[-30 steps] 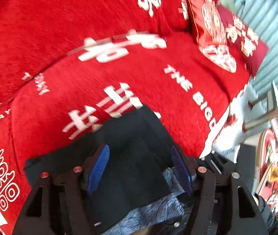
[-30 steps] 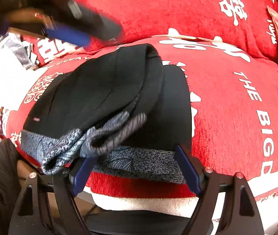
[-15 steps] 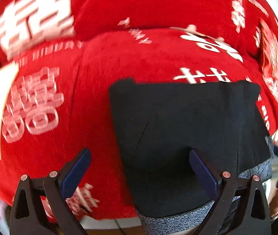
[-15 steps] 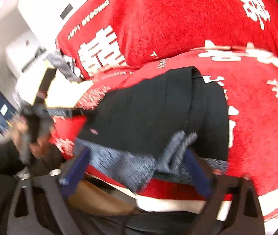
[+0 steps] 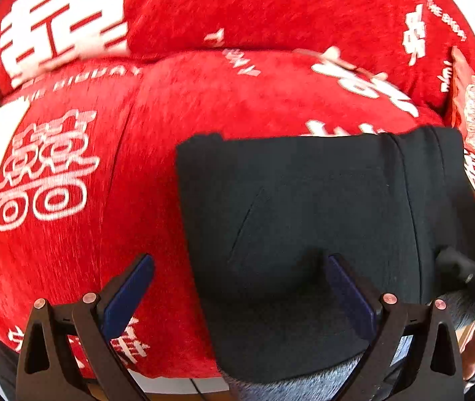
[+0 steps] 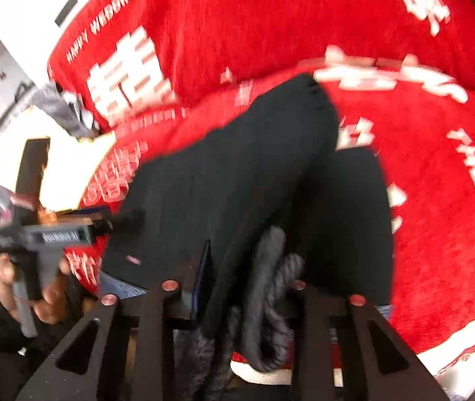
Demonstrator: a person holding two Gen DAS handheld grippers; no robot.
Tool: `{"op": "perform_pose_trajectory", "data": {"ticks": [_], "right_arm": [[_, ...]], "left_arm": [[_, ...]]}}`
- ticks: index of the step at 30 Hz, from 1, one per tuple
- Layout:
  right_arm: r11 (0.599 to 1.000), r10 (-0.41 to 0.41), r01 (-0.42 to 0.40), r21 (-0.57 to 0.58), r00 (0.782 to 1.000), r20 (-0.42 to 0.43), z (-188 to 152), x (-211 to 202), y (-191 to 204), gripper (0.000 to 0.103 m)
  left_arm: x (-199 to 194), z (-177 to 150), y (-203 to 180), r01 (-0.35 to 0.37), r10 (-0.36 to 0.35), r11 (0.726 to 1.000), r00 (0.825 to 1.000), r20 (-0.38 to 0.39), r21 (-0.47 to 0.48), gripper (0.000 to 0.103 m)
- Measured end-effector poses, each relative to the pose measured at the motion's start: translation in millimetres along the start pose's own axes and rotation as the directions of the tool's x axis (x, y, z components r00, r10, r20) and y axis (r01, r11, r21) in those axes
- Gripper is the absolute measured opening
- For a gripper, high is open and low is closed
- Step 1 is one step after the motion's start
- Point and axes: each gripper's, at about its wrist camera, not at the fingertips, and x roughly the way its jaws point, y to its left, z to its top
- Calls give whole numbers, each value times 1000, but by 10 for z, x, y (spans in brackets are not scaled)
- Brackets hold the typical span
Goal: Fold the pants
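Note:
Black pants with a grey knitted waistband lie folded on a red sofa seat. In the left wrist view my left gripper is open and empty, its blue pads over the pants' near left corner. In the right wrist view my right gripper is shut on the bunched waistband and black cloth of the pants. The left gripper also shows at the left of the right wrist view, held in a hand.
The red sofa cover with white lettering fills both views. A red cushion leans at the far right. A pale armrest with grey cloth sits to the left of the seat.
My right gripper has closed on the pants' waistband end, which was open half a second ago. My left gripper has stayed open and barely moved after swinging left earlier.

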Motion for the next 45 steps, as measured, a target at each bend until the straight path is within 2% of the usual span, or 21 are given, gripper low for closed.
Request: {"op": "perform_pose_trajectory", "data": {"ticks": [2,4,7,8,9,10,11,12,14,16,17,19,22,25,28,29,30,31,37,41,45], "right_arm": [[1000,-22,22,3,999,27,35,-150,-27,29],[998,-63,63,20,998,20,50,-178,-140,29],[986,-151,156,53,986,-74,-29,66,-309,35],[981,-179,185,51,979,-95,-62,128,-338,48],[977,-197,204,58,975,-101,-88,169,-369,56],[975,-202,209,75,975,-93,-98,149,-397,60],[972,-209,216,93,974,-84,-92,107,-414,70],[964,-235,242,108,970,-67,-73,46,-425,74],[935,-344,342,90,939,4,2,-146,-382,74],[913,-408,407,26,910,68,100,-254,-241,77],[908,-417,419,-5,904,93,163,-268,-163,81],[908,-395,407,-97,910,125,298,-202,34,81],[903,-353,370,-219,929,115,419,71,258,81],[905,-335,335,-260,941,47,519,433,254,81],[887,-411,393,-243,911,-28,584,753,61,82],[900,-397,380,-216,917,-40,587,779,-4,83],[921,-362,351,-170,932,-35,597,735,-106,83],[926,-353,345,-153,935,-28,580,704,-155,83],[908,-383,370,-199,923,-29,560,741,-100,84],[894,-410,406,-190,912,22,616,604,42,85],[877,-438,432,-210,899,20,624,675,151,85]], "left_arm": [[-86,54,-117,16,-16,1000,1000,25,21,102],[-61,88,-212,14,-15,999,1000,17,37,102],[153,75,-347,-22,25,997,999,-37,74,102],[273,50,-376,-44,50,995,996,-70,87,102],[333,28,-366,-33,39,996,996,-79,79,103],[324,36,-346,-19,24,998,997,-74,64,103],[300,47,-312,-9,13,999,997,-78,45,102],[274,60,-295,-9,12,999,997,-82,39,102],[181,108,-277,-46,48,998,998,-39,44,102],[126,162,-286,-77,77,996,997,4,53,102],[126,205,-287,-81,80,996,997,10,48,102],[155,271,-305,-74,74,996,997,5,40,102],[214,365,-348,-109,108,993,994,20,51,102],[340,417,-356,-140,140,987,990,3,81,102],[425,462,-294,-105,106,993,994,-35,50,103],[442,473,-278,-96,98,994,994,-44,43,103],[447,474,-277,-98,100,994,994,-40,45,103],[455,467,-290,-99,101,994,994,-36,50,103],[440,512,-340,-106,108,993,994,-29,56,103],[258,556,-238,-135,134,991,990,46,22,103],[305,570,-106,-142,143,989,990,17,-40,103]]}}
